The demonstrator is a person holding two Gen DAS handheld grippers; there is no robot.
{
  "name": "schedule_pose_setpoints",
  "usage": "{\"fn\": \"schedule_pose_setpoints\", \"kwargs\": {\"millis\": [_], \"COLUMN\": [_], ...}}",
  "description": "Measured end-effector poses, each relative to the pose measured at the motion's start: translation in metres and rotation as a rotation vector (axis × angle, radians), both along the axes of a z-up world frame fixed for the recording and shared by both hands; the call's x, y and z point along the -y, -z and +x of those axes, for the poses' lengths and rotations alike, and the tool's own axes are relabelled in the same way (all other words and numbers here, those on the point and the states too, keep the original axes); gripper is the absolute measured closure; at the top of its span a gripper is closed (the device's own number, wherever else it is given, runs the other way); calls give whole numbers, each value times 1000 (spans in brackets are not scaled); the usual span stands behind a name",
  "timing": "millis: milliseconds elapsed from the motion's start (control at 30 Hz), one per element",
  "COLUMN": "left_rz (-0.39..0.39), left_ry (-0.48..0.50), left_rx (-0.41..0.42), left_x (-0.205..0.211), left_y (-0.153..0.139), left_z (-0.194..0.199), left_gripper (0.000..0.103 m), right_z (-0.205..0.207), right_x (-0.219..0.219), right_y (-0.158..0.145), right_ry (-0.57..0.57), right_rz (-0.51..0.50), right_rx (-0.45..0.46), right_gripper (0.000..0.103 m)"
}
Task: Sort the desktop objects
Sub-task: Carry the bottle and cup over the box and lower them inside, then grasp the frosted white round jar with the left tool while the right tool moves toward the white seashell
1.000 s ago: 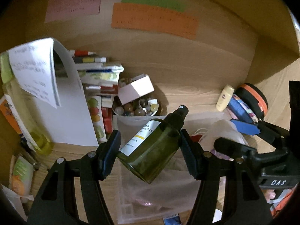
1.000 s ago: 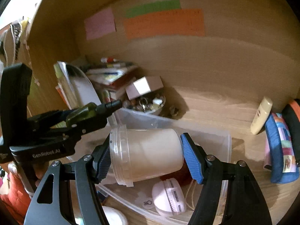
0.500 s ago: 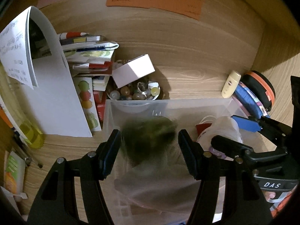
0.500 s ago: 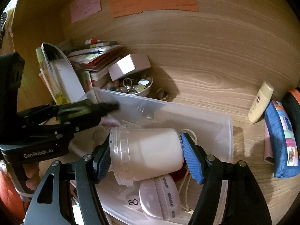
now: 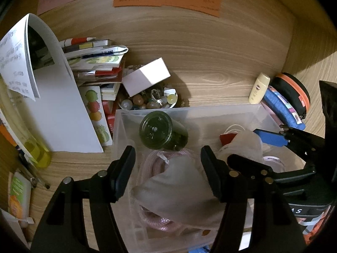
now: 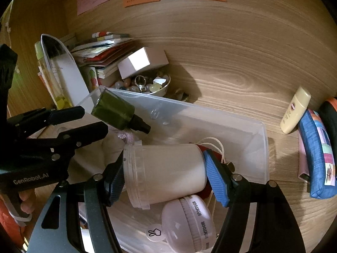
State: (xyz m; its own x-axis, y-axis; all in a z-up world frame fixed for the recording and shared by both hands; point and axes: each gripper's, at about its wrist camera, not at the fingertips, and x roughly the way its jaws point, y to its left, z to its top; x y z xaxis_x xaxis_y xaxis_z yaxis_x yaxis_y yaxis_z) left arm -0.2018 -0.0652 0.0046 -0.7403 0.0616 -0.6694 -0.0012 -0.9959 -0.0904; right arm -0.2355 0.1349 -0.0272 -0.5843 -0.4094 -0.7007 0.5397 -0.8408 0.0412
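1. Left gripper point(image 5: 167, 169): jaws just opened, nothing between them now.
2. Green spray bottle point(image 5: 163, 133) released, tipped inside clear bin point(image 6: 264, 147).
3. Right gripper point(image 6: 165, 171): clamped on white jar point(image 6: 166, 174), low over bin; likely next drop.

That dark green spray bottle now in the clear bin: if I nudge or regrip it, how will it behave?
The dark green spray bottle has a round, smooth body lying tilted inside the clear plastic bin, nozzle lowest, so it will probably roll or slide further. It looks rigid, so pads should not dent it, though the glossy wall may slip. The left gripper stands open behind it.
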Motion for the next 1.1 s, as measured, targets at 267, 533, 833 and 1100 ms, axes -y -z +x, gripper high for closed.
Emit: {"fn": "schedule_pose_setpoints", "kwargs": {"millis": [267, 533, 833, 1100], "left_rz": [52, 59, 41, 5], "left_ry": [-9, -13, -9, 19], "left_rx": [-21, -89, -159, -176], "left_x": [8, 8, 1, -12], "left_y": [-9, -34, -53, -49], "left_z": [5, 23, 56, 86], "left_gripper": [29, 24, 19, 11], "right_z": [3, 26, 64, 105], "right_x": [2, -2, -22, -58], "right_y": [-2, -31, -56, -60], "right_ry": [-2, -2, 32, 48], "right_rz": [40, 17, 42, 81], "right_rx": [0, -116, -204, -274], "right_gripper": [37, 22, 20, 19]}}
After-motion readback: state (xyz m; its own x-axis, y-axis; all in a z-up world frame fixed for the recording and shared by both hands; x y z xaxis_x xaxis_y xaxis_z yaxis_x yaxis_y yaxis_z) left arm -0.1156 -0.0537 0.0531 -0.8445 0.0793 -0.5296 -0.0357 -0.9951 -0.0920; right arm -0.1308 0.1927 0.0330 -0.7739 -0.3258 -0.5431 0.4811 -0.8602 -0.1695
